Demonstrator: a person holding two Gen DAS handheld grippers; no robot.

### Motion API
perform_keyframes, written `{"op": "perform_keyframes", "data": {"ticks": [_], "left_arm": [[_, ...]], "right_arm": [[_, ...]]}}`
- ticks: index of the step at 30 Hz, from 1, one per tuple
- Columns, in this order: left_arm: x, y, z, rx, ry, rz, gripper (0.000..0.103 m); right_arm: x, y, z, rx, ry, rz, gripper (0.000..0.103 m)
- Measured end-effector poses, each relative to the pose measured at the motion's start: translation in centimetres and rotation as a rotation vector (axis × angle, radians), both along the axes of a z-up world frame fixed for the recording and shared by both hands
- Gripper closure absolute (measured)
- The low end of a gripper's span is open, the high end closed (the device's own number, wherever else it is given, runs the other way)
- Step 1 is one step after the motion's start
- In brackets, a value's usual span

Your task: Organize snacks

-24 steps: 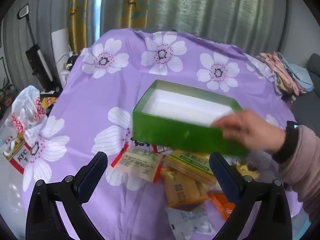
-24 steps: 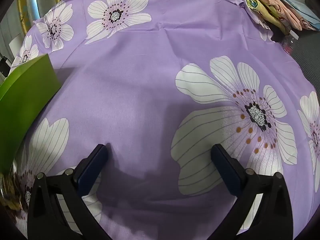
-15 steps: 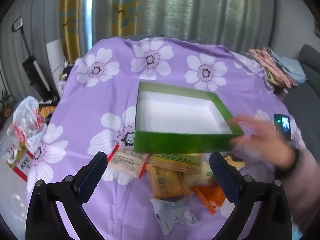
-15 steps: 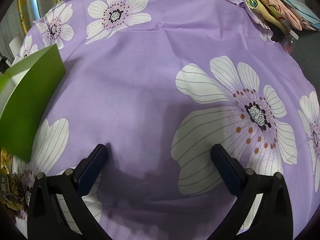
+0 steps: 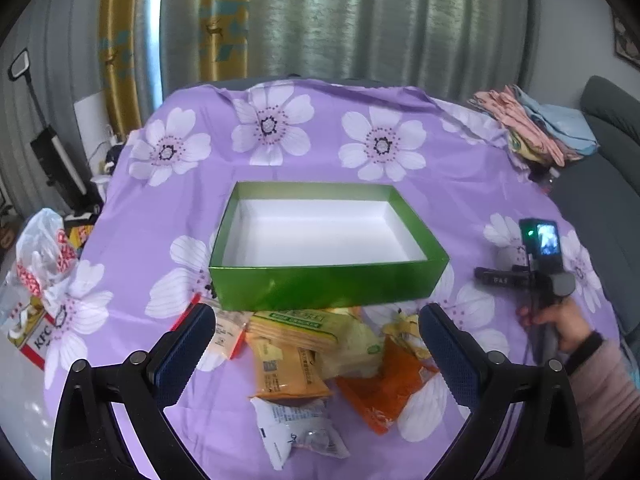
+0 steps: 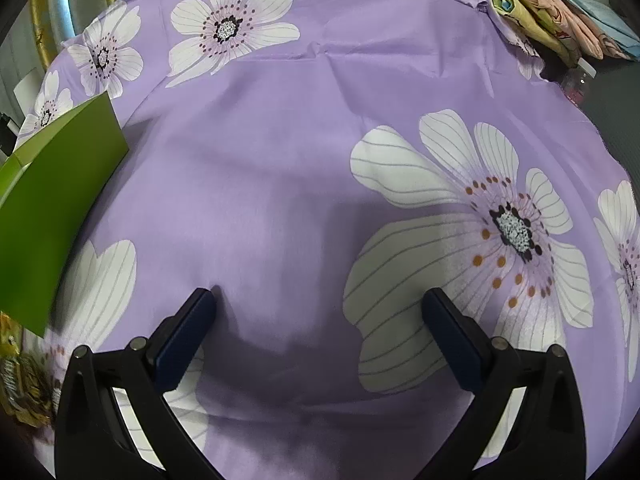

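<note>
Left wrist view: the left gripper (image 5: 312, 322) hangs above the near edge of a table draped in a purple cloth with white flowers (image 5: 448, 184), tilted downward, its two blue-padded fingers (image 5: 180, 354) spread wide with nothing between them. Beyond the fingertips stands a shallow green box (image 5: 326, 288), open at the top, its white floor bare. A loose heap of snack packets lies on the cloth just in front of the box's near wall: a yellow-and-green packet (image 5: 308, 324) touching that wall, an orange-brown packet (image 5: 286, 372) overlapping it, a bright orange packet (image 5: 384, 392) to the right, a white packet (image 5: 296, 432) nearest the camera, and a red-edged white packet (image 5: 226, 332) partly hidden behind the left finger. At the right edge a hand (image 5: 560, 326) in a pink sleeve grips the handle of the right gripper (image 5: 516, 276), which carries a small lit screen. A stack of folded fabrics (image 5: 536, 132) sits at the far right corner; a white plastic bag (image 5: 40, 252) and a red KFC carton (image 5: 36, 336) lie off the table to the left.

Right wrist view: the right gripper (image 6: 320, 308) points steeply down at bare cloth, fingers fully released and empty. One green wall of the box (image 6: 56, 216) fills the left margin, with a gold wrapper (image 6: 20, 376) below it
</note>
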State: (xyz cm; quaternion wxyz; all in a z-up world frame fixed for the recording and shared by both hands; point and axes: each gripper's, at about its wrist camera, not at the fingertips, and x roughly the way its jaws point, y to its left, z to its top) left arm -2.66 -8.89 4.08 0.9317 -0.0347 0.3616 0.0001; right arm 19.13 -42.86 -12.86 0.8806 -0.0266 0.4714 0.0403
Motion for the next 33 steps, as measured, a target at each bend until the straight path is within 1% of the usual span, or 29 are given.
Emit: {"op": "perform_keyframes", "data": {"ticks": [1,3,5,6,8,10,13,20,33], "left_arm": [[0.0,0.1,0.2,0.007,-0.003,0.011,0.002],[-0.2,0.4,0.6,0.009,-0.011,0.021,0.002],[-0.4,0.6,1.1,0.026,-0.024,0.037,0.002],[-0.6,0.7,1.5,0.036,-0.034,0.046,0.002],[-0.8,0.9,2.1,0.042,-0.044,0.056,0.002],[-1.0,1.2,2.5,0.04,-0.048,0.061,0.002],[-1.6,1.5,3.1,0.033,-0.058,0.065,0.002],[-2.7,2.4,3.5,0.025,-0.072,0.081,0.002],[-3.8,2.7,3.3,0.027,-0.073,0.069,0.002]], "right_arm": [[-1.5,0.8,1.5,0.001,-0.041,0.034,0.0],[-5.8,3.0,5.8,0.043,-0.163,0.142,0.0],[-10.1,5.2,9.9,0.106,-0.229,0.232,0.0],[-12.3,6.5,11.7,0.136,-0.26,0.298,0.0],[-15.7,8.9,14.3,0.14,-0.311,0.402,0.0],[-18.2,11.2,15.8,0.122,-0.335,0.485,0.0],[-20.0,13.2,16.7,0.152,-0.328,0.554,0.0],[-22.7,16.1,17.7,0.169,-0.34,0.63,0.0],[-23.4,16.8,17.9,0.189,-0.323,0.621,0.0]]}}
